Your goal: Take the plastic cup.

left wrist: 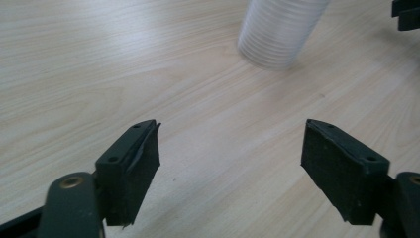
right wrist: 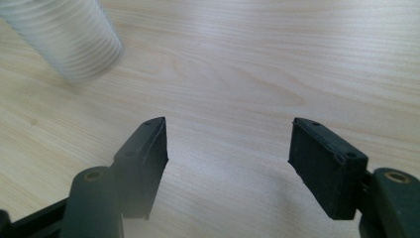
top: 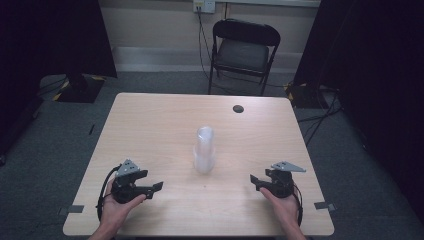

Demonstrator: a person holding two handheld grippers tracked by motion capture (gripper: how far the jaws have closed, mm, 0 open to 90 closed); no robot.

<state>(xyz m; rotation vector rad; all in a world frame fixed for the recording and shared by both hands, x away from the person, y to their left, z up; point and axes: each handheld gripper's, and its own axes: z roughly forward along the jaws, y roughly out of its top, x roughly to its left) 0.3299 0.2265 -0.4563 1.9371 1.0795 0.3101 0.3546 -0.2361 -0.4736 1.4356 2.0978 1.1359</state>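
Note:
A tall stack of clear plastic cups [top: 204, 150] stands upright in the middle of the light wooden table [top: 150, 125]. My left gripper [top: 159, 187] rests low near the front left edge, held in a hand, its jaws open with bare wood between them. In the left gripper view the stack of cups [left wrist: 280, 32] is ahead and to the right of the left gripper [left wrist: 230, 148]. My right gripper [top: 254, 180] sits near the front right edge, open and empty. The right gripper view has the stack of cups [right wrist: 64, 37] at the upper left, beyond the right gripper [right wrist: 228, 144].
A dark round grommet hole [top: 238, 108] lies near the table's far edge. A black folding chair [top: 243, 50] stands behind the table on grey carpet, with cables along the wall. Tape marks [top: 325, 205] stick to the floor by the front corners.

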